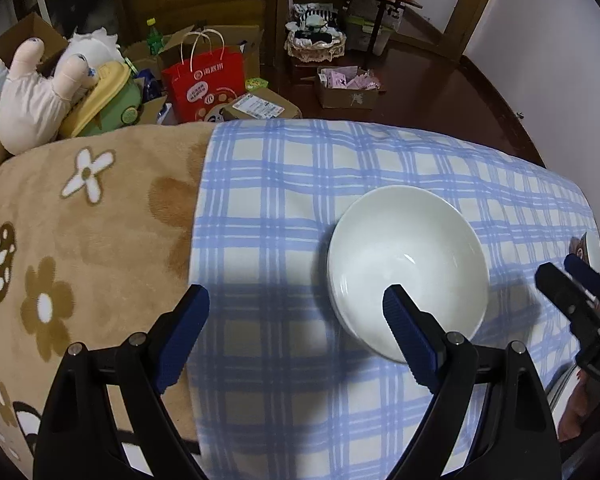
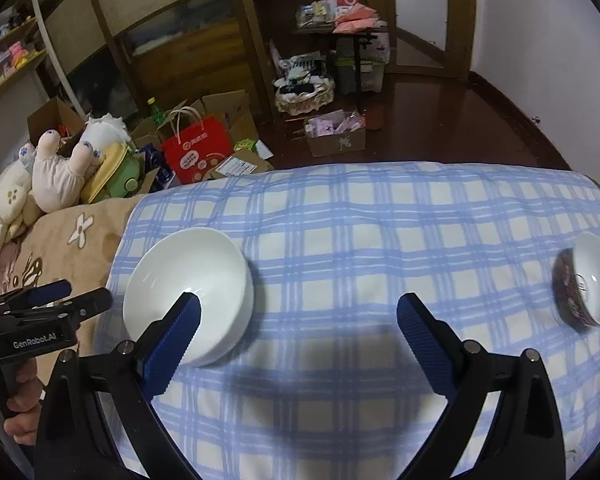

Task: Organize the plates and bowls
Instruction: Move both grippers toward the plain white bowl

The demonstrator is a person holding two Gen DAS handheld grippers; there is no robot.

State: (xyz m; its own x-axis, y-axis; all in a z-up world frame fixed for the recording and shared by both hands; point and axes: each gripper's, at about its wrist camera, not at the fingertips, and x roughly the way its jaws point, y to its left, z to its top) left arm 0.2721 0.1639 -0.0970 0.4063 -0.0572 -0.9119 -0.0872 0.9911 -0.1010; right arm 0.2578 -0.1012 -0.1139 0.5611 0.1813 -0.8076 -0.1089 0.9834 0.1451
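Both tongs, left (image 1: 296,302) and right (image 2: 298,310), hung released above a bed's checked sheet (image 2: 360,216). Two bowls lay on it: a plain white bowl (image 2: 188,292) near the sheet's left edge, and a red-patterned bowl (image 2: 586,280), white inside, far right.

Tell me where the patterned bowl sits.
In the right wrist view, the patterned bowl sits at the far right on the checked cloth, well apart from the white bowl.

Blue plaid cloth (image 1: 300,184) over tan flowered blanket (image 1: 100,220). Plush toys (image 1: 32,92) at blanket's far left end. On the dark floor behind: red paper bag (image 2: 198,148), cardboard boxes (image 2: 336,136), green bottle (image 1: 154,36), lace-trimmed basket (image 2: 304,96).
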